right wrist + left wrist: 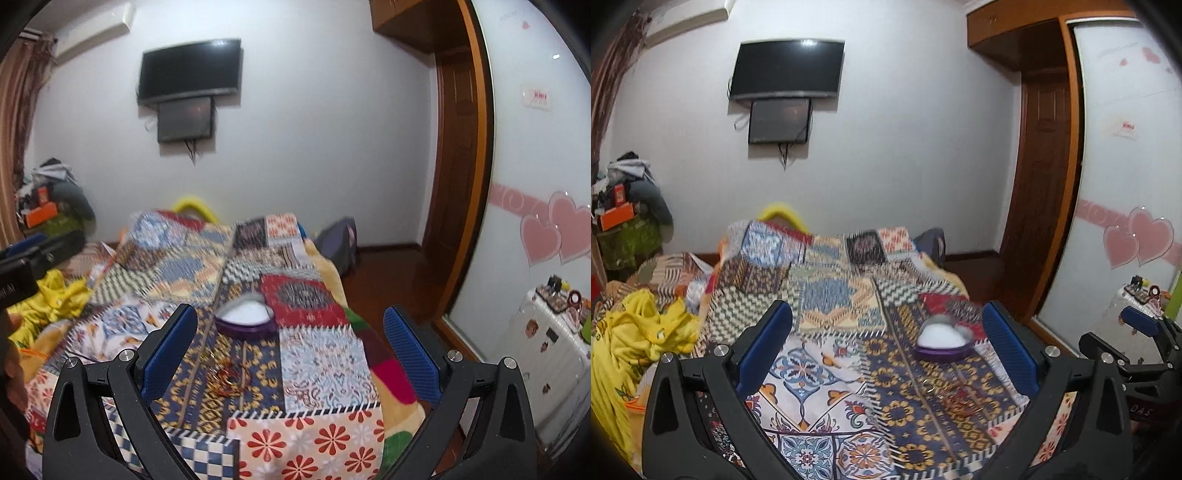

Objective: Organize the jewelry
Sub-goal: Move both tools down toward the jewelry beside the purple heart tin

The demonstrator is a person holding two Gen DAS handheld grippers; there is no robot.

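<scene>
A purple heart-shaped jewelry box (942, 345) with a white lining lies open on the patterned bedspread (827, 295); it also shows in the right wrist view (245, 319). A small tangle of red and gold jewelry (955, 397) lies on the spread just in front of the box, also in the right wrist view (227, 376). My left gripper (886, 354) is open and empty above the bed, short of the jewelry. My right gripper (290, 354) is open and empty too; its finger shows at the right edge of the left wrist view (1141, 325).
Yellow cloth (639, 343) is heaped at the bed's left side. A white suitcase with small items (554, 332) stands at the right by a wardrobe door (535, 147). A dark bag (340, 240) sits on the floor beyond the bed. A TV (786, 68) hangs on the wall.
</scene>
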